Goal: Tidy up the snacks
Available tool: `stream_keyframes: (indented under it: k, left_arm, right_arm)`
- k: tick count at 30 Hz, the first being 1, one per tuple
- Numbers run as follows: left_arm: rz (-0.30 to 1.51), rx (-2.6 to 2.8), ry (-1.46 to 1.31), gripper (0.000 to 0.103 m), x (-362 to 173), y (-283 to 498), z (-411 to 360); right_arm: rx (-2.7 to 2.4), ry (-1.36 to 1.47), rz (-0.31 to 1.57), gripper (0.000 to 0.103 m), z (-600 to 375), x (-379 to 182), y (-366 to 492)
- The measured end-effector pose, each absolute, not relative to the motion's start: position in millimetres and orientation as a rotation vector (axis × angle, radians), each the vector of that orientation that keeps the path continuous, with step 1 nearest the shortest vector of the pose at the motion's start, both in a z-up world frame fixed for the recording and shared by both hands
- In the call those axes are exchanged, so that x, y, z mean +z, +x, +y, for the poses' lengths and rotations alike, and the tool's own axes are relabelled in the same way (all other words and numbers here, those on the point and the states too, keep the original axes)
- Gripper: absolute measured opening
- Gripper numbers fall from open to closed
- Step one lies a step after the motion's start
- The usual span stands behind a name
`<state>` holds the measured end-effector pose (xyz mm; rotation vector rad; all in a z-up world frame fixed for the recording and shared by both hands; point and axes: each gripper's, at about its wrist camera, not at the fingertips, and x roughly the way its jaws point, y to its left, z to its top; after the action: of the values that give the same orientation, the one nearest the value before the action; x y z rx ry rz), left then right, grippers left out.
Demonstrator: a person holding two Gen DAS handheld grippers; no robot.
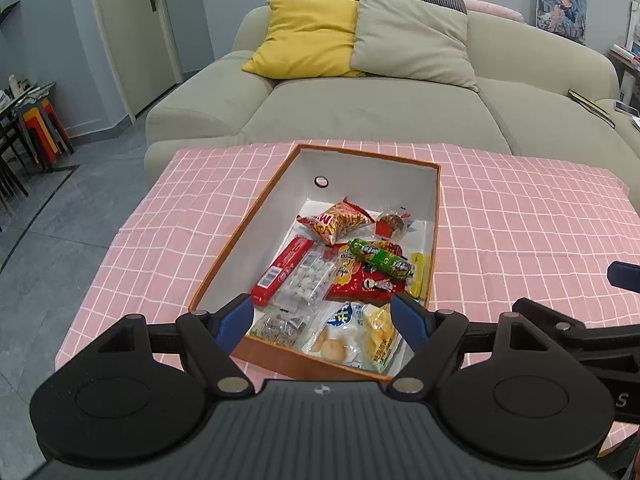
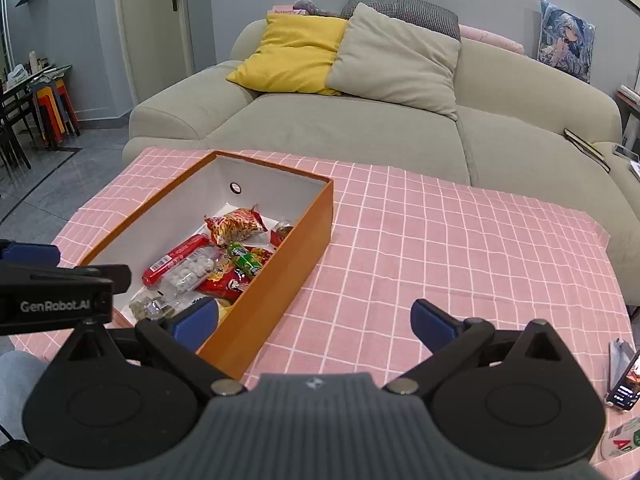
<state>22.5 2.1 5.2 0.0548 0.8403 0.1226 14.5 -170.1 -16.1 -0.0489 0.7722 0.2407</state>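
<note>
An orange box (image 1: 224, 256) with a white inside stands on the pink checked tablecloth and holds several snack packets: a striped chip bag (image 1: 340, 222), a long red packet (image 1: 282, 270), a clear bag of white candies (image 1: 308, 280), a green roll (image 1: 380, 259) and pale bags at the near end. My left gripper (image 1: 322, 316) is open and empty above the box's near end. My right gripper (image 2: 314, 316) is open and empty over the cloth just right of the box (image 2: 280, 280).
A beige sofa (image 1: 360, 108) with yellow and grey cushions stands behind the table. A phone (image 2: 626, 380) and a packet lie at the table's right edge. The left gripper's body (image 2: 56, 296) shows at the left of the right wrist view. Stools and a dining table stand far left.
</note>
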Motion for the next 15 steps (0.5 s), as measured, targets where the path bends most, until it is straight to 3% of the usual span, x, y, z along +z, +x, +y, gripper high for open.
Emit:
stream_keyframes:
  k: [15]
  left_arm:
    - [0.828,0.119,0.060,0.091,11.7,24.1,-1.5]
  right_arm:
    - [0.248,-0.025,0.757,0.099,-174.8,-14.3,14.1]
